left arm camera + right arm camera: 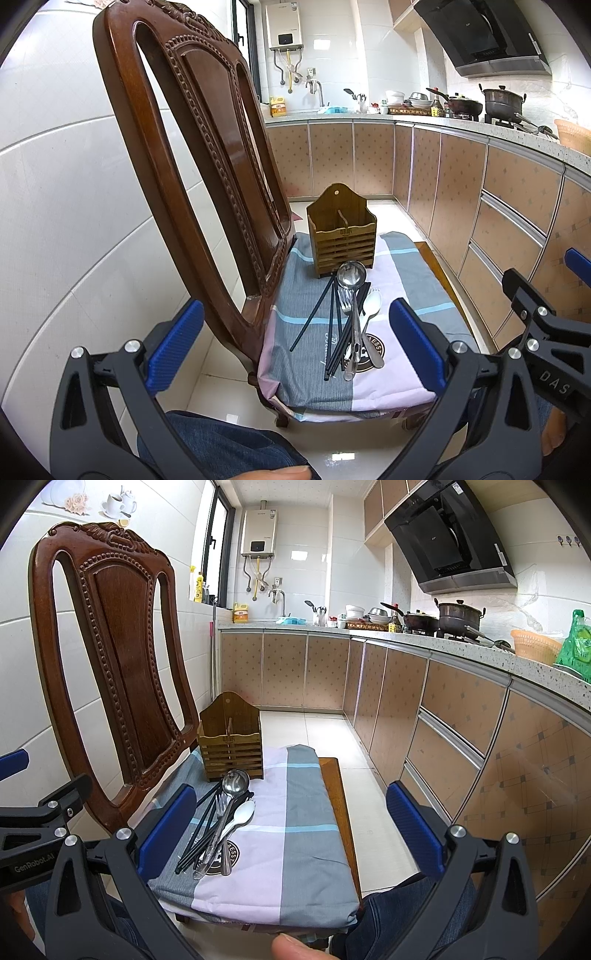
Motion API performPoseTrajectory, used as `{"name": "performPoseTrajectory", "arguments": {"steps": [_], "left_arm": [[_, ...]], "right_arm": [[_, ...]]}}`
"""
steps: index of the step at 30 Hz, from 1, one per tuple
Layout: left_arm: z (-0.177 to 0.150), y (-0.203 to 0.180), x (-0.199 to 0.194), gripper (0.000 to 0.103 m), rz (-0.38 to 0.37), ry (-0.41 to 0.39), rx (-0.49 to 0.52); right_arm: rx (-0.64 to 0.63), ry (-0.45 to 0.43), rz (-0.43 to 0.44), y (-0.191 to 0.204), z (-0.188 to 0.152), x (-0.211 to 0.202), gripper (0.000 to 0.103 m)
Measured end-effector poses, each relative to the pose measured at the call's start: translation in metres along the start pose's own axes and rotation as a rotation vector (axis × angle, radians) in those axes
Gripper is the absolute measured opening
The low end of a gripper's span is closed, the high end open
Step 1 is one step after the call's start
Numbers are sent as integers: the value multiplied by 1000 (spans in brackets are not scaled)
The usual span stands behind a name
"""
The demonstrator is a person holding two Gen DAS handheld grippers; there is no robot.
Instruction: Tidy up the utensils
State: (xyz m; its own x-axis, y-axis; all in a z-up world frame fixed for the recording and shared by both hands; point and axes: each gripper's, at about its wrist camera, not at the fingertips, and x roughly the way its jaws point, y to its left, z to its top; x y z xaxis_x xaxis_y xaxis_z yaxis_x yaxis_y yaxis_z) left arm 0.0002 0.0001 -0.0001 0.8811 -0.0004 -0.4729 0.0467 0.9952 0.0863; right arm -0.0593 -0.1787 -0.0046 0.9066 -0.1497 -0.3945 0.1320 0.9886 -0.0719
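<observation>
A pile of utensils lies on the cloth-covered chair seat: a steel ladle (351, 275) (234, 780), a steel fork (344, 301) (221, 805), a white plastic spoon (371, 306) (242, 815) and several dark chopsticks (314, 314) (201, 830). An empty wooden utensil holder (341, 234) (231, 746) stands upright just behind the pile. My left gripper (295, 343) is open and empty, in front of the seat. My right gripper (291, 829) is open and empty, held before the seat's front edge.
The carved wooden chair back (207, 155) (110, 657) rises at the left beside the tiled wall. Kitchen cabinets (461, 720) run along the right, with pots on the counter. The striped cloth (288, 823) covers the seat. My knees are below.
</observation>
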Motion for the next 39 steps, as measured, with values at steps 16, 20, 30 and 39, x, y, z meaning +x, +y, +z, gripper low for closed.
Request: {"name": "performPoseTrajectory", "arguments": {"steps": [16, 20, 30, 39], "left_arm": [[-4, -4, 2, 99, -2, 2, 3], [-5, -2, 3, 99, -3, 4, 3], [-4, -2, 1, 99, -3, 7, 4], [-6, -5, 2, 99, 0, 12, 4]], "right_arm": [[3, 5, 1, -2, -4, 1, 101], [2, 5, 2, -3, -4, 2, 101], [2, 6, 0, -2, -6, 1, 101], [3, 10, 1, -6, -13, 2, 101]]}}
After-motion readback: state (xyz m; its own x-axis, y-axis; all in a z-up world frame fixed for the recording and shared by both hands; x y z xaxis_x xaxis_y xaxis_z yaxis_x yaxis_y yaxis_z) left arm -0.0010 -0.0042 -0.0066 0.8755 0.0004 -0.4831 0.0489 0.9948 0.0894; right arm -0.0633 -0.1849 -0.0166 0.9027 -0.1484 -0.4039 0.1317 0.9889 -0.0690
